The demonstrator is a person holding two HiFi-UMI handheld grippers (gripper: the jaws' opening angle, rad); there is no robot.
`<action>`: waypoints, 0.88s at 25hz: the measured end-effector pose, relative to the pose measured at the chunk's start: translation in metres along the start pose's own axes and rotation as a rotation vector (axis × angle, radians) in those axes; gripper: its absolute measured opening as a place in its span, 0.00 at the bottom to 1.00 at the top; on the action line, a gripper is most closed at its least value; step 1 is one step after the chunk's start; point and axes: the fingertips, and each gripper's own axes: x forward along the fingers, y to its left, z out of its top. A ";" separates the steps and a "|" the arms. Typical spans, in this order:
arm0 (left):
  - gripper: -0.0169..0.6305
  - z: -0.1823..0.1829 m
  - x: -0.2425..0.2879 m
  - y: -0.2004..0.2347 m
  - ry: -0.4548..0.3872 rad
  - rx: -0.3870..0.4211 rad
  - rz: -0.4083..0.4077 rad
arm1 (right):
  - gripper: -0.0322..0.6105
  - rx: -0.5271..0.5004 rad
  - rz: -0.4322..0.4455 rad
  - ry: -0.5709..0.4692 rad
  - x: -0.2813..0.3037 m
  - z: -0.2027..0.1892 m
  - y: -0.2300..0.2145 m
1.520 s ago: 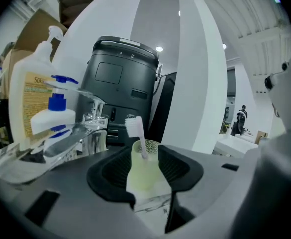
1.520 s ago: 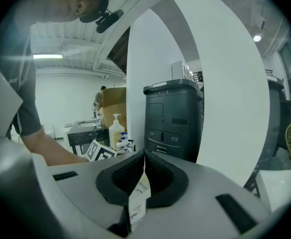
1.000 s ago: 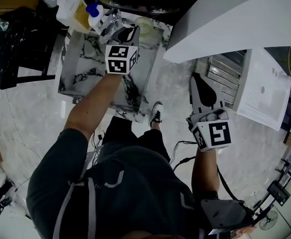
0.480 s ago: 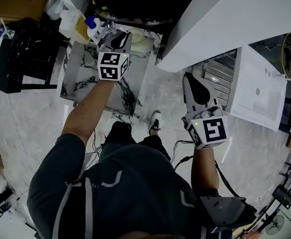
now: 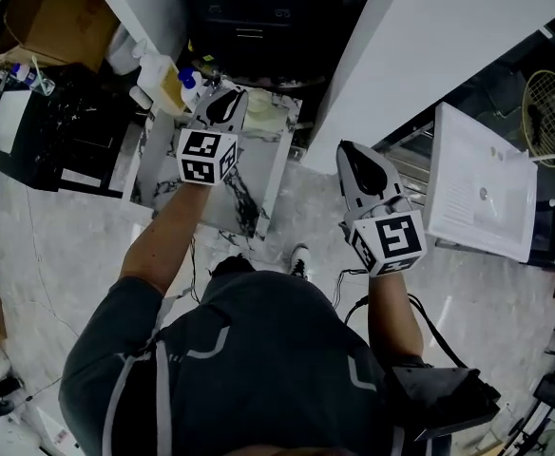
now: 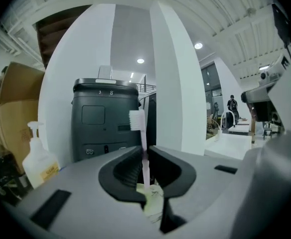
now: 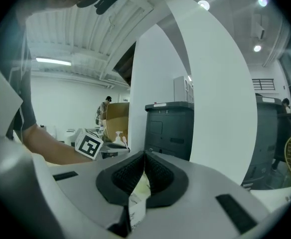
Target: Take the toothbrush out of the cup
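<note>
The extraction looks largely done, judging from the grasp: the left gripper [image 6: 145, 152] has its two dark ribbed jaws clamped on the thin handle of the white plastic toothbrush [image 6: 143, 137], which stands upright between them with its bristle head clear above the jaw tips. The lower end of the handle is hidden behind the jaws, so whether it has fully cleared the rim of the pale cream cup [image 5: 266, 118] cannot be told; what seems to remain is carrying the brush away from the cup and setting it down somewhere. The right gripper [image 7: 144, 156] has its jaws drawn together tip to tip with nothing between them, and it hangs over the floor, well apart from the work. In the head view the left gripper sits above the far end of the white marble-patterned desk [image 5: 159, 164], with the cup just beside it on that desk. Beyond the jaws stands a tall dark grey cabinet [image 6: 105, 121] flanked by white wall panels, and to the left are a clear pump bottle [image 6: 38, 159] and a brown cardboard box [image 6: 13, 113].
</note>
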 end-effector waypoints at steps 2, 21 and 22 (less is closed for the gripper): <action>0.10 0.011 -0.010 -0.006 -0.006 0.006 -0.006 | 0.10 -0.009 0.008 -0.008 -0.002 0.006 0.001; 0.10 0.096 -0.146 -0.046 -0.085 -0.060 0.045 | 0.10 -0.017 0.120 -0.075 -0.008 0.044 0.017; 0.10 0.097 -0.151 -0.047 -0.086 -0.050 0.049 | 0.10 -0.011 0.118 -0.073 -0.008 0.044 0.017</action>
